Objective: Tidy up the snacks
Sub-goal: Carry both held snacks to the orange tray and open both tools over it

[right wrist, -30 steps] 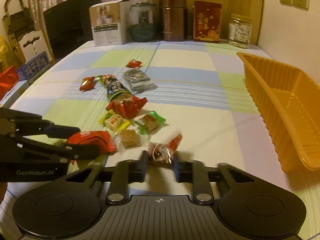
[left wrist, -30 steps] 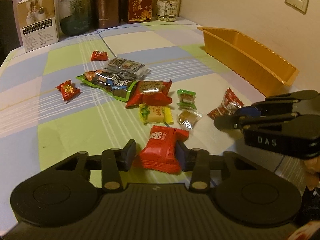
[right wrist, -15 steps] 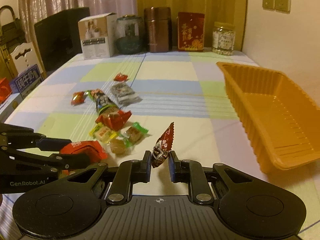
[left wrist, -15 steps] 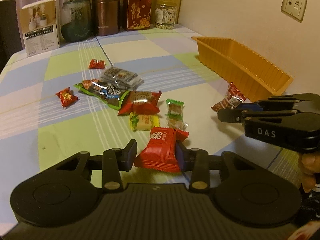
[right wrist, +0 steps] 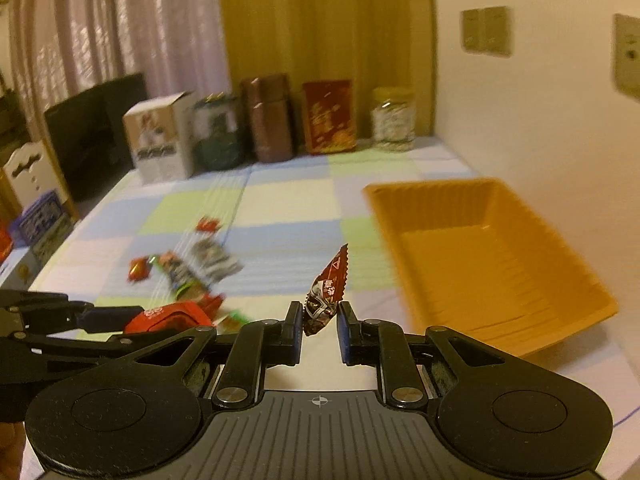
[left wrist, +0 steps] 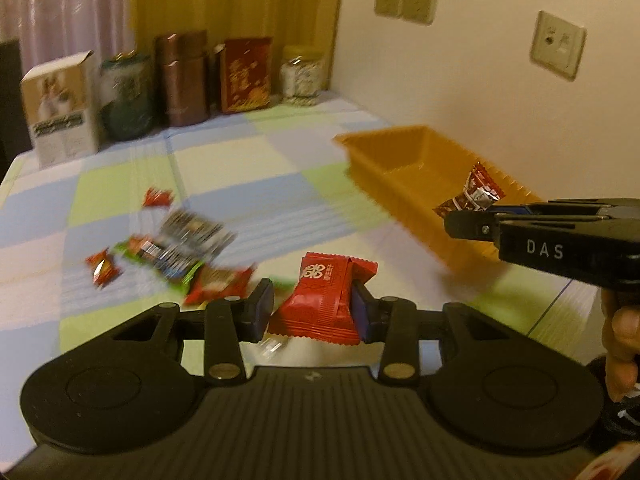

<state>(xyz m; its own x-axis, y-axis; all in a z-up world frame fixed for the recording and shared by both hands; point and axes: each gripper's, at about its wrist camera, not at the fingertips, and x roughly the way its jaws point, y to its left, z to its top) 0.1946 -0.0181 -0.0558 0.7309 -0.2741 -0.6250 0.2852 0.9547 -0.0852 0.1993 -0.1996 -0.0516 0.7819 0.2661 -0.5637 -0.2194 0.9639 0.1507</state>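
Left wrist view: the left gripper (left wrist: 313, 312) pinches a red packet (left wrist: 326, 300) across its puffy middle, off the table (left wrist: 248, 184). It looks light, soft and crinkly, so a gentle hold on the body suits it better than on the slick sealed ends. A second ago it lay low by the other snacks (left wrist: 172, 248); now it is raised and the orange tray (left wrist: 400, 184) looms nearer.

Right wrist view: the right gripper (right wrist: 319, 322) is pressed together on a small dark-red candy (right wrist: 326, 292) by its lower end, light and slippery. Earlier it rested on the cloth; now it hangs in the air, left of the tray (right wrist: 500, 264).
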